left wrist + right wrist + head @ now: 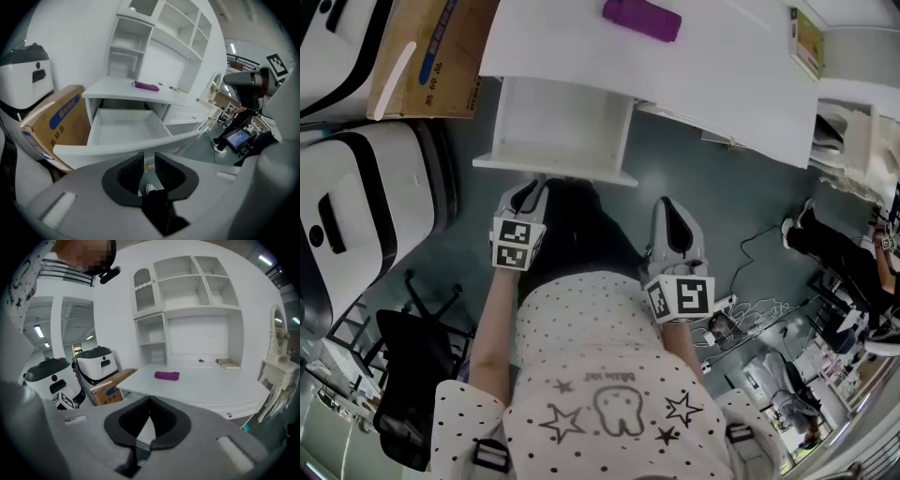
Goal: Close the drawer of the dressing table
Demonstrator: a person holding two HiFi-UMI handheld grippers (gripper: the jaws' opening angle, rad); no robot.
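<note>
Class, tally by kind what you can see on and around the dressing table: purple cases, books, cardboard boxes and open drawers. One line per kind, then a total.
Purple case: 1
Book: 1
Cardboard box: 1
Open drawer: 1
Total: 4

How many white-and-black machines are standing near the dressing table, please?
2. The nearer machine stands on the floor left of the open drawer; the farther machine is beside the cardboard box, cut off at the head view's edge. Others may be out of view.
</note>
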